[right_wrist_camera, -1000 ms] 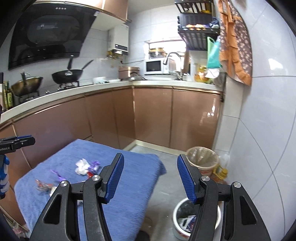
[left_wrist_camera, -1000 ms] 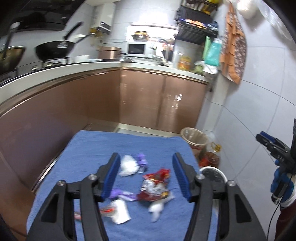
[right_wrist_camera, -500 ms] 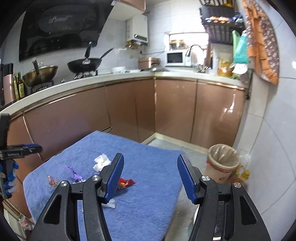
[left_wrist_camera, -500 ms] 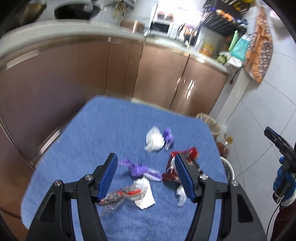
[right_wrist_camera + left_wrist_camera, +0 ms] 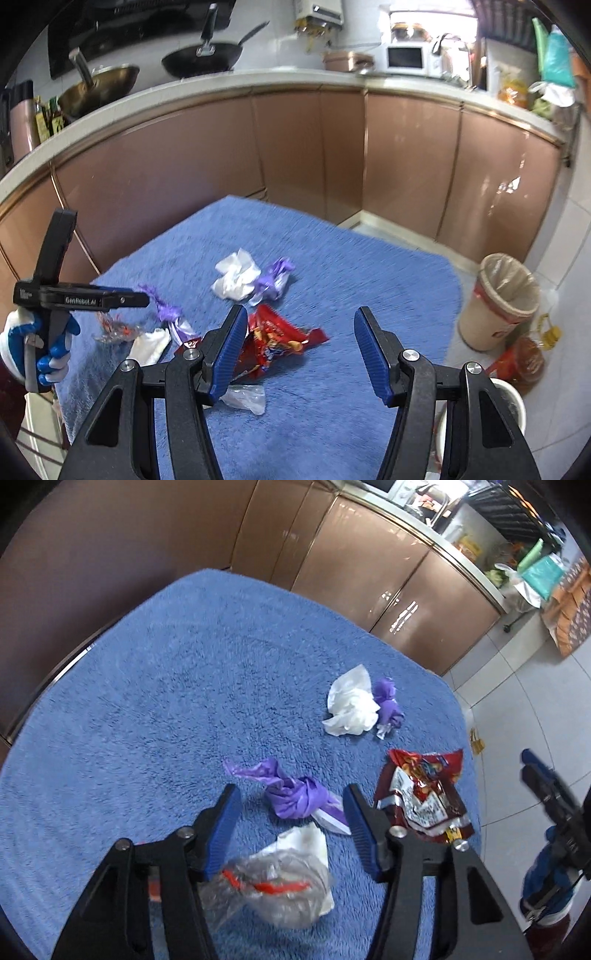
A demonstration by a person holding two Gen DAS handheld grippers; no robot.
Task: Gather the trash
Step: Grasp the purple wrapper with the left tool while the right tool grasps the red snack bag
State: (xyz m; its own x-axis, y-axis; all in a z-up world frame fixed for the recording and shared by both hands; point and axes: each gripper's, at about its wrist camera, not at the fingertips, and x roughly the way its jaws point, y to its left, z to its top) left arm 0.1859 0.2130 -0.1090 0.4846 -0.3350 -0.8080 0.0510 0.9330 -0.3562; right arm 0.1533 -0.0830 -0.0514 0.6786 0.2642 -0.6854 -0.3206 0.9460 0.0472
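Note:
Trash lies on a blue towel-covered table (image 5: 147,701). My left gripper (image 5: 291,806) hangs low over it with its jaws closing. A twisted purple wrapper (image 5: 295,797) sits between the fingertips, which stand clear of it. Below lie a clear plastic bag with red strips (image 5: 273,890) and a white paper scrap (image 5: 308,845). A red snack bag (image 5: 421,797) is to the right, with a crumpled white tissue (image 5: 351,707) and a small purple wrapper (image 5: 388,705) farther off. My right gripper (image 5: 301,332) is open above the red snack bag (image 5: 280,343), which lies by its left finger.
A lined waste bin (image 5: 502,295), an oil bottle (image 5: 524,358) and a white bucket (image 5: 513,402) stand on the floor right of the table. Brown cabinets (image 5: 295,147) wrap the far side. A gloved hand (image 5: 40,347) holds the left gripper (image 5: 122,299).
Both grippers have come down toward the table. The left one's jaws have narrowed around the purple wrapper. The right one has swung left, from the floor bins to above the red snack bag.

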